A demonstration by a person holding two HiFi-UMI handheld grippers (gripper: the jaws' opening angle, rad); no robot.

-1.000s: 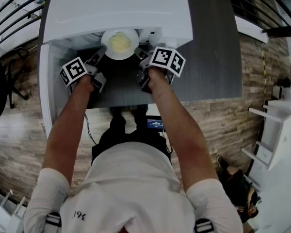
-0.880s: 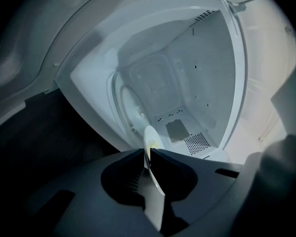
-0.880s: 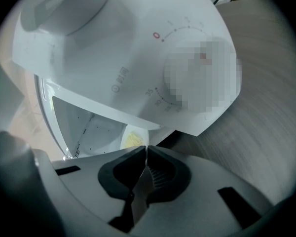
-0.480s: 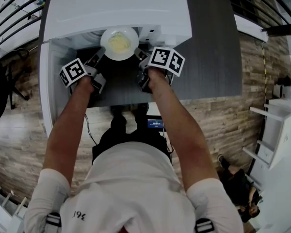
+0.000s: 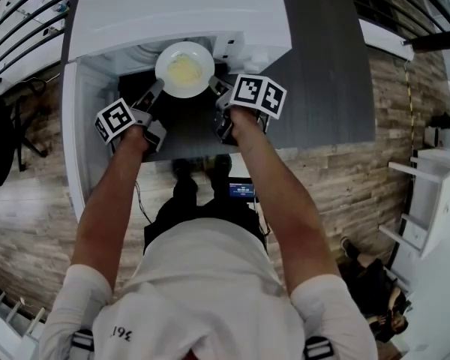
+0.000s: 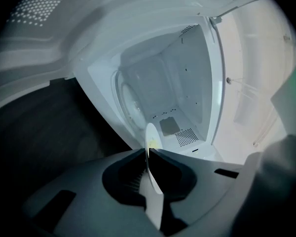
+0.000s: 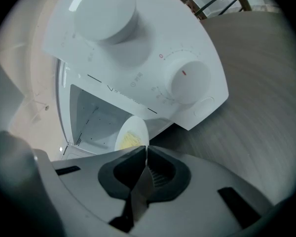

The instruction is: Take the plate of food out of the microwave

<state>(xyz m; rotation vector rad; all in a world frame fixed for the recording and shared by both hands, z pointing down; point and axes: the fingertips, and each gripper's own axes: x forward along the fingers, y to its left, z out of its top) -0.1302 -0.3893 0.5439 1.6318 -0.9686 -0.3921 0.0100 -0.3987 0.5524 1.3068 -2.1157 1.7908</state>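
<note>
A person holds one white plate point(image 5: 165, 60) carrying a single mound of pale yellow food point(image 5: 184, 70) at the open mouth of a white microwave point(image 5: 180, 10), gripping it from both sides with two hand-held tools. The left tool point(image 5: 159, 86) pinches the plate's left rim, its jaws having just been closing onto that edge, which shows between them in the left gripper view point(image 6: 148, 154). The right tool point(image 5: 216, 85) is pressed thin on the opposite rim, seen edge-on between its jaws in the right gripper view point(image 7: 145, 152). Each tool bears one marker cube, two in all point(image 5: 115, 118) point(image 5: 259, 94). The microwave's one door point(image 5: 71, 126) stands swung open at the left, and its glass turntable point(image 6: 128, 100) lies bare inside the cavity. Two round dials point(image 7: 106, 11) point(image 7: 190, 82) sit on the control panel. The appliance stands on a dark grey table point(image 5: 322, 58).
</note>
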